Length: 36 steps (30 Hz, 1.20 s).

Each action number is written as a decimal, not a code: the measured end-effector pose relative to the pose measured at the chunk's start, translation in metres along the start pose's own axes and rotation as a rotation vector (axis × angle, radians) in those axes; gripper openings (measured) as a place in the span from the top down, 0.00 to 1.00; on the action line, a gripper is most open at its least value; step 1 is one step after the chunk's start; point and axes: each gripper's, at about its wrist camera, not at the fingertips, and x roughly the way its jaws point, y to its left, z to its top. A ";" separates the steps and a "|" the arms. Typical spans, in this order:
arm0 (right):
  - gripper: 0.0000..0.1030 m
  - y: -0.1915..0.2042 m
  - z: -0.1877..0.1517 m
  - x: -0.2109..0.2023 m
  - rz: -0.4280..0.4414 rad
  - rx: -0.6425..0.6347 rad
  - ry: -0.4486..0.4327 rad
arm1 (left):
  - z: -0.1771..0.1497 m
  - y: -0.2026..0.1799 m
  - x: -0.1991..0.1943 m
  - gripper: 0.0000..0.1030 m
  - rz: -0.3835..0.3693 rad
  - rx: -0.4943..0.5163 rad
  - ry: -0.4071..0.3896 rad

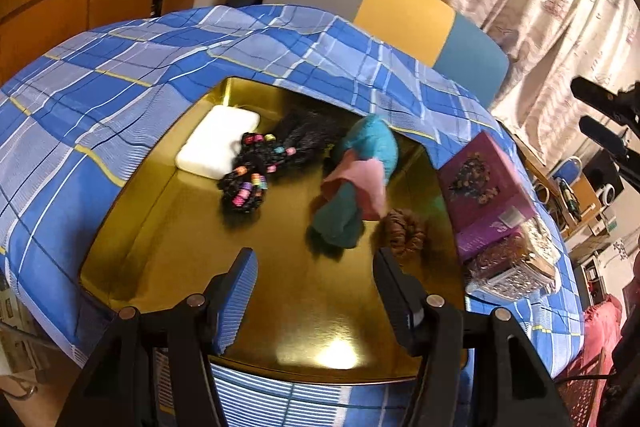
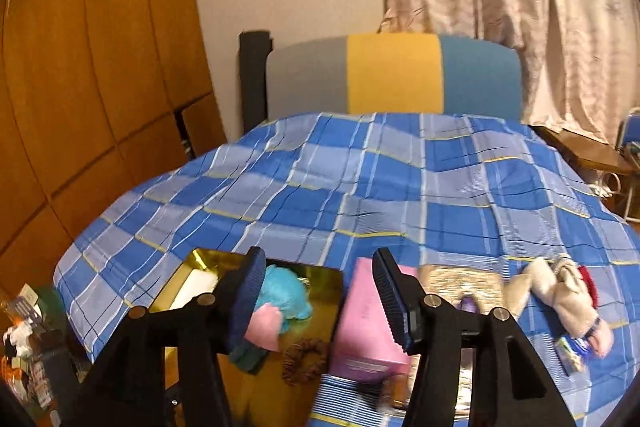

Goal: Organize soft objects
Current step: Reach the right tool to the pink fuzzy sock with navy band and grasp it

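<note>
Both grippers stand apart and empty: left gripper (image 1: 316, 287) low over the gold tray (image 1: 168, 195), right gripper (image 2: 320, 291) above it. The sock bundle (image 1: 352, 179) lies mid-frame, the brown scrunchie (image 1: 404, 231) beside it; a careless reach could nudge either off.

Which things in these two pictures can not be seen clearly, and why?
- Left wrist view: items beside the purple box are blurred, a brown heap of unclear kind.
- Right wrist view: the gold tray is mostly hidden by the right tool.
- Right wrist view: the cream plush toy is blurred; its shape is unclear.
</note>
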 end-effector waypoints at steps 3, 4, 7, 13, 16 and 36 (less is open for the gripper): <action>0.43 -0.024 -0.007 -0.015 -0.020 0.021 -0.002 | -0.003 -0.010 -0.002 0.41 -0.034 0.023 -0.003; 0.42 -0.032 -0.010 -0.019 -0.027 0.025 -0.004 | -0.005 -0.015 -0.003 0.41 -0.060 0.040 -0.003; 0.40 -0.063 -0.029 -0.031 -0.074 0.050 0.015 | -0.010 -0.029 -0.005 0.41 -0.097 0.094 0.001; 0.40 -0.134 -0.078 -0.037 -0.182 0.118 0.133 | -0.027 -0.059 -0.011 0.41 -0.162 0.167 0.006; 0.40 -0.174 -0.105 -0.036 -0.241 0.167 0.205 | -0.035 -0.075 -0.010 0.41 -0.176 0.211 0.024; 0.39 -0.337 -0.149 -0.004 -0.265 0.281 0.349 | -0.078 -0.185 0.002 0.41 -0.274 0.377 0.152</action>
